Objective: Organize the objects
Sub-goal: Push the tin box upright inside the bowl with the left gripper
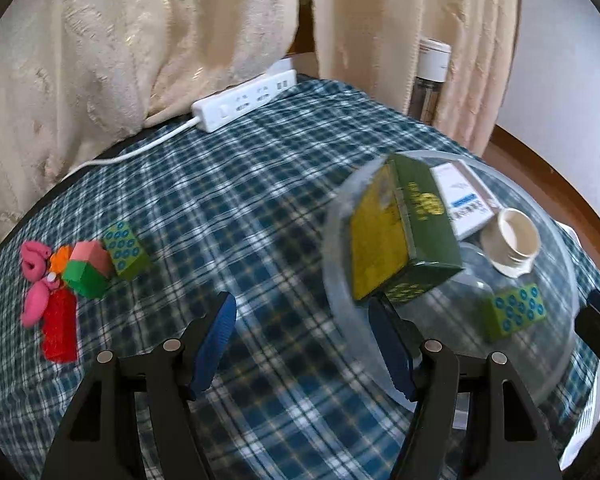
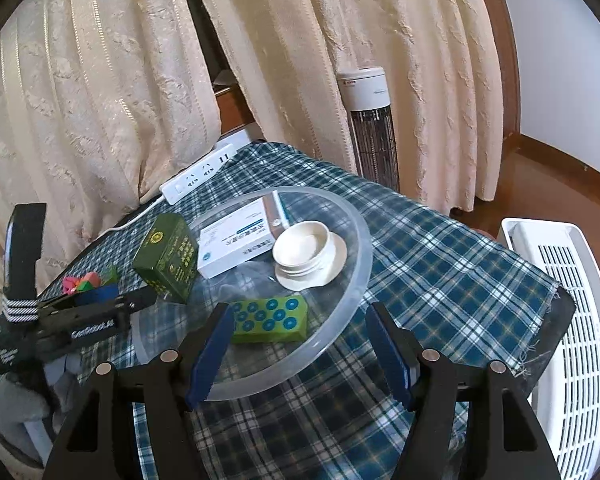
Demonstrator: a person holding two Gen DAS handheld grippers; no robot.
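A clear plastic basin [image 1: 342, 320] [image 2: 356, 280] on the plaid cloth holds a green and yellow tin box [image 1: 404, 232] [image 2: 168, 256] leaning tilted at its left rim, a white medicine box [image 1: 460, 196] [image 2: 236, 240], stacked white cups [image 1: 512, 240] [image 2: 304, 252] and a green dotted block [image 1: 516, 312] [image 2: 272, 320]. My left gripper [image 1: 304, 344] is open and empty, just left of and below the tin. My right gripper [image 2: 300, 352] is open and empty over the basin's near rim, by the dotted block. A second green dotted block [image 1: 124, 250], pink, green and red blocks [image 1: 86, 270] and a pink toy [image 1: 34, 280] lie at the left.
A white power strip [image 1: 244, 100] [image 2: 196, 176] with its cord lies at the table's far edge against cream curtains [image 1: 140, 40]. A tower heater [image 2: 370, 120] stands behind the table. A white slatted appliance [image 2: 572, 320] stands right of the table's edge.
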